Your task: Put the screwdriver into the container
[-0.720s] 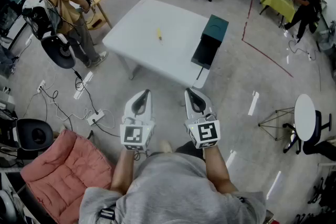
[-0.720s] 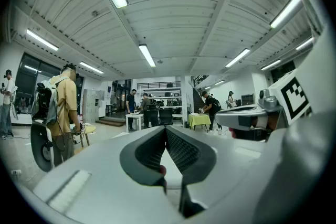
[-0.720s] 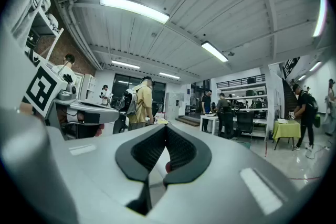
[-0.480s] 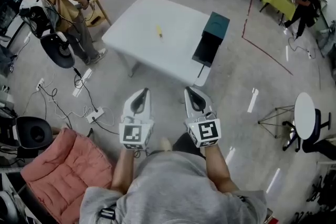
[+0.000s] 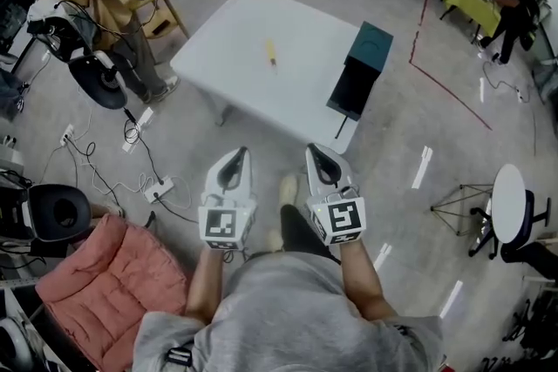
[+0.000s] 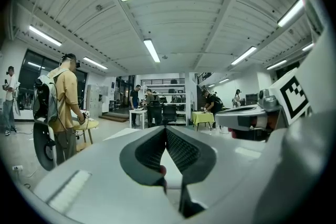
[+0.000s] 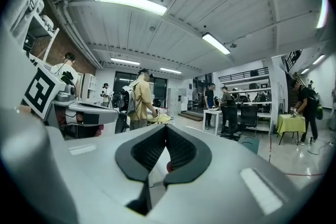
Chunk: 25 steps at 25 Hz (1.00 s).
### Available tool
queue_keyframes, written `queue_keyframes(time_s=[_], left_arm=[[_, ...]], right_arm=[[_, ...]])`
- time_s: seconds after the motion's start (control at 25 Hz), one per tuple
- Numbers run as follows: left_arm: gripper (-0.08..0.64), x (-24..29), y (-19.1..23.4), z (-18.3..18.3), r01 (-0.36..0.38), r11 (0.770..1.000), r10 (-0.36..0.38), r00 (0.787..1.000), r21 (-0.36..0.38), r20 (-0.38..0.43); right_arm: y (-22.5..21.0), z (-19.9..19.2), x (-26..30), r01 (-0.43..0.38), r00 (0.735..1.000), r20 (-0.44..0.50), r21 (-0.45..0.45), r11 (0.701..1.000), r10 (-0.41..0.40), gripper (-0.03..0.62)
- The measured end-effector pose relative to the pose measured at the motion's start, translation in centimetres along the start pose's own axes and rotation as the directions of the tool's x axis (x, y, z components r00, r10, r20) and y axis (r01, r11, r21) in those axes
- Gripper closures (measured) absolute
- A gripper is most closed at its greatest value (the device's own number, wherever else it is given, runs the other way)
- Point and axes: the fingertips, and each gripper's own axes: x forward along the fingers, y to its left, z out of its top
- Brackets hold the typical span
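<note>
screwdriver (image 5: 271,53): lay flat near the middle of the white table (image 5: 228,76), well apart from both grippers
container (image 5: 361,70): stood at the table's right edge, dark green, apart from the screwdriver; could not tell from here which side opened
left gripper (image 5: 234,161): was held level in front of the body, short of the table; closed tip to tip, pinched nothing
right gripper (image 5: 316,157): was held just beside the left one, tipped slightly down; likewise pressed together and empty
handling (judged): looked small, light and stiff; yellow handle probably hard and rounded, so likely to roll or slip under the pads; not fragile
shaft: too small to make out in the head view
where to grip (judged): best taken across the yellow handle near its middle, pads square to the long axis; thin metal end would likely pivot or twist out
approach (judged): needed spread jaws first, then a low pinch close to the tabletop
</note>
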Motion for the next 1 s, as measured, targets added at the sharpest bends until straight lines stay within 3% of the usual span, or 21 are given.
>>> queue_keyframes(time_s=[0.48, 1.0], left_arm=[[0.548, 11.6, 5.4, -1.0, 0.009, 1.0, -0.01, 0.999, -0.011, -0.038], [0.548, 22.8, 9.7, -2.5, 0.017, 0.999, -0.022, 0.994, -0.043, -0.103]], right_arm=[[-5.0, -0.9, 12.5, -0.029, 0.999, -0.031, 0.021, 0.999, 0.03, 0.589], [-11.0, -3.0, 23.4, -0.03, 0.991, -0.132, 0.046, 0.998, 0.036, 0.589]])
